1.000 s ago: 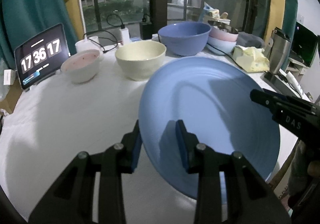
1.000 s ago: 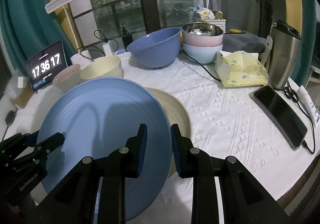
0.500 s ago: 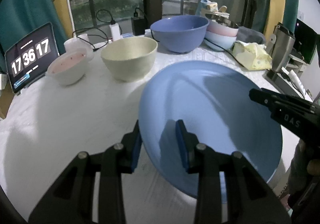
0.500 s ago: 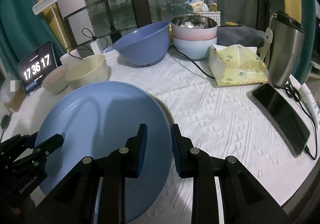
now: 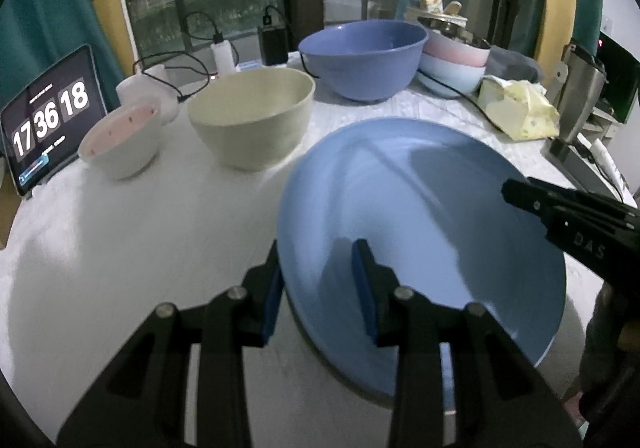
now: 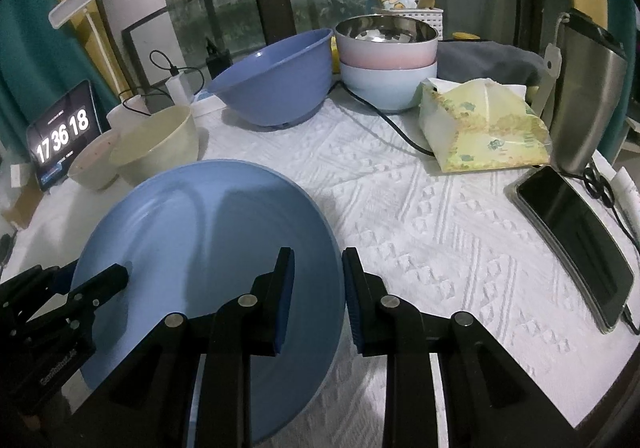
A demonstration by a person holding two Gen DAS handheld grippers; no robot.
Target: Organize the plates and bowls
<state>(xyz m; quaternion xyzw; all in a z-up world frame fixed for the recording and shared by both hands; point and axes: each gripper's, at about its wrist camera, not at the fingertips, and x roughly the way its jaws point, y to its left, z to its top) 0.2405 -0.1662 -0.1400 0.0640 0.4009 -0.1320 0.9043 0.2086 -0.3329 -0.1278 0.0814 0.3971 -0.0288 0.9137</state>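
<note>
A large blue plate (image 5: 420, 207) (image 6: 200, 232) lies low over the white tablecloth, held by its two opposite rims. My left gripper (image 5: 318, 248) is shut on its near-left rim. My right gripper (image 6: 317, 252) straddles the opposite rim; its jaws are opening, though the pads still look to be on the plate. Each view shows the other gripper's tips at the far rim. The beige plate seen earlier is hidden under the blue one. Behind stand a cream bowl (image 5: 250, 119), a small white bowl with a pink inside (image 5: 120, 139), a big blue bowl (image 6: 276, 79) and a pink-on-pale-blue bowl stack (image 6: 386, 47).
A tablet clock (image 5: 48, 119) leans at the far left with cables and chargers behind the bowls. On the right are a tissue pack (image 6: 484, 131), a steel tumbler (image 6: 588, 95) and a phone (image 6: 576, 244) on its cable by the table edge.
Both grippers carried the blue plate forward and down; it now covers the beige plate that showed beside it a second ago. The bowls look closer. The clock ticked on.
</note>
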